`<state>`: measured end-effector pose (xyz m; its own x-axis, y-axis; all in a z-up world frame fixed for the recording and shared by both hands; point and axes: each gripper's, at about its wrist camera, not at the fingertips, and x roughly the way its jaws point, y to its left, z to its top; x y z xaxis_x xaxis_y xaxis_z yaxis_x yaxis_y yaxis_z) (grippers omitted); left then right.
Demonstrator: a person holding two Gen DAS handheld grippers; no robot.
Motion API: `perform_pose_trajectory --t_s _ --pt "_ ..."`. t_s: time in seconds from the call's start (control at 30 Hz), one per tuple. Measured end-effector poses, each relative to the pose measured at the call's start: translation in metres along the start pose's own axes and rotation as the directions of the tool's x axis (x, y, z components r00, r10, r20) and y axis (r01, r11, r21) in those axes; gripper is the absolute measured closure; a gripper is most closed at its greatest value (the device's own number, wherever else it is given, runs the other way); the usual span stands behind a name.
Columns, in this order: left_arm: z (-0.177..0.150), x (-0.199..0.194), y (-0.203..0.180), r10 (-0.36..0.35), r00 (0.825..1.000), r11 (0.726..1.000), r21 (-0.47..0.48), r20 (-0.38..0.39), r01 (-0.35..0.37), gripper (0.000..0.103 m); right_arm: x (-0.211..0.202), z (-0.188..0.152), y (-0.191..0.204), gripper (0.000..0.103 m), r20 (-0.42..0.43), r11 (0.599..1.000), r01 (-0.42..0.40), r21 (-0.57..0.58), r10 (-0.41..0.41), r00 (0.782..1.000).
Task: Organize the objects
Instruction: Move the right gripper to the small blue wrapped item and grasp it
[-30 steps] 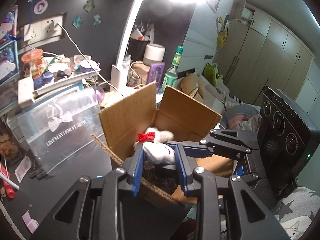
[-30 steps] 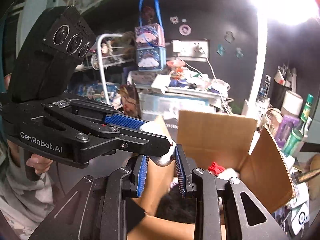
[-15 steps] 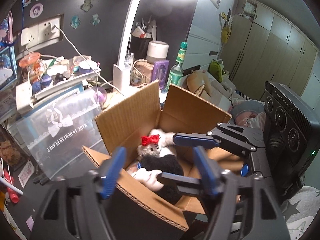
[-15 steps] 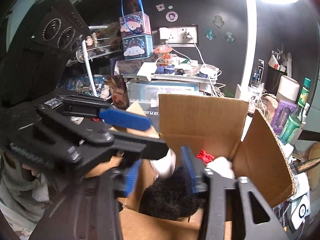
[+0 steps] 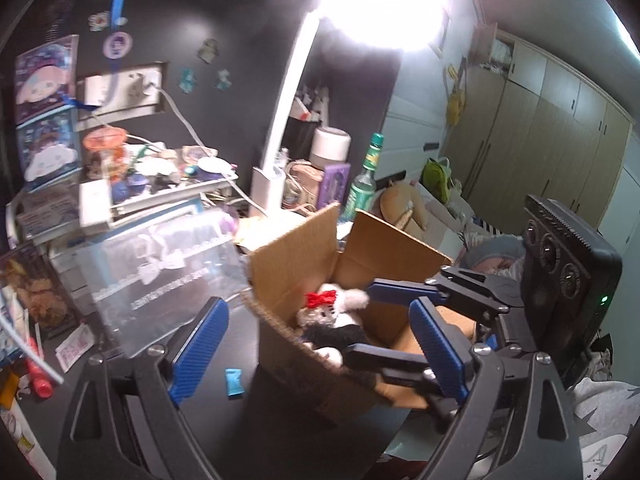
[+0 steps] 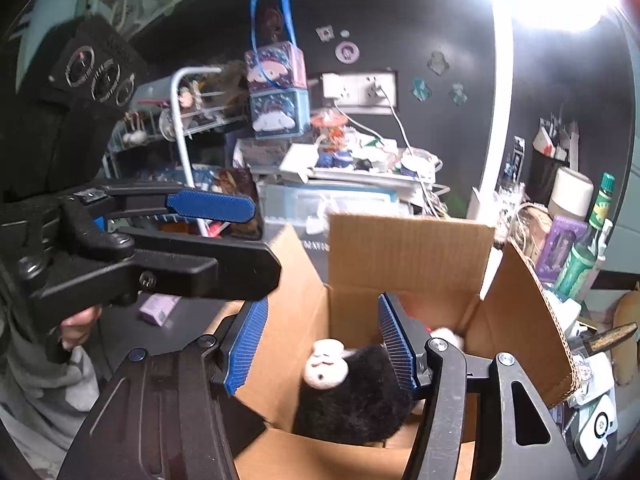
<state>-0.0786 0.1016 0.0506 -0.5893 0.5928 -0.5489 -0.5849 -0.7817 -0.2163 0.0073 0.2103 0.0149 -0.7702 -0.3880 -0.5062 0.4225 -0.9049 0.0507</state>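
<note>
inside the cardboard box (image 5: pixel 296 264) lies the plush toy (image 5: pixel 336 320), both grippers freshly spread and empty.

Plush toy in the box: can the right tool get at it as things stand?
Probably yes. The right tool hangs open directly over the plush toy, the cardboard box has its flaps up, and the left tool stays aside.

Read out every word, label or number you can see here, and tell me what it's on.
Nothing can be read with confidence.
Clear plastic storage box: a line of white print under the bow, too blurred to read.
Green glass bottle: yellow label, too small.
White paper sachet: pink print, blurred.
Blue cartoon gift boxes: pictures only, no legible words.
</note>
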Motion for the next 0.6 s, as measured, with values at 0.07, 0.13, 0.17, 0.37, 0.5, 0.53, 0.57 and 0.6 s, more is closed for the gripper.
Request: perform_pose_trajectory --t_s 0.07,0.13,0.17,0.37,0.5,0.53,0.57,0.6 --pt "-0.006 -0.013 0.010 0.030 0.999 0.999 -0.014 0.018 -0.030 0.012 -0.003 0.003 0.011 0.049 0.017 1.000 -0.013 -0.014 0.013 1.000" --pt "-0.012 -0.023 0.019 0.061 0.998 0.998 -0.027 0.032 -0.061 0.012 -0.004 0.006 0.022 0.049 0.023 0.999 -0.025 -0.033 0.025 0.999" --pt "-0.018 -0.031 0.026 0.083 0.996 0.996 -0.039 0.043 -0.082 0.012 -0.004 0.008 0.029 0.049 0.024 0.998 -0.032 -0.046 0.033 0.999" --pt "-0.050 -0.057 0.066 0.150 0.987 0.984 -0.109 0.059 -0.143 0.011 0.011 0.012 0.079 0.049 -0.029 0.986 -0.123 -0.110 0.121 0.992" --pt "-0.076 -0.066 0.088 0.192 0.981 0.972 -0.144 0.042 -0.184 0.011 0.033 0.002 0.110 0.049 -0.090 0.975 -0.182 -0.127 0.171 0.981" --pt "-0.082 -0.067 0.093 0.199 0.979 0.969 -0.153 0.038 -0.191 0.011 0.038 -0.001 0.116 0.049 -0.103 0.973 -0.192 -0.125 0.180 0.978" --pt "-0.089 -0.068 0.100 0.207 0.978 0.966 -0.165 0.030 -0.199 0.011 0.045 -0.006 0.121 0.049 -0.121 0.972 -0.203 -0.116 0.189 0.974" --pt "-0.095 -0.069 0.103 0.212 0.977 0.963 -0.174 0.025 -0.204 0.011 0.052 -0.012 0.124 0.049 -0.140 0.972 -0.211 -0.100 0.196 0.971"
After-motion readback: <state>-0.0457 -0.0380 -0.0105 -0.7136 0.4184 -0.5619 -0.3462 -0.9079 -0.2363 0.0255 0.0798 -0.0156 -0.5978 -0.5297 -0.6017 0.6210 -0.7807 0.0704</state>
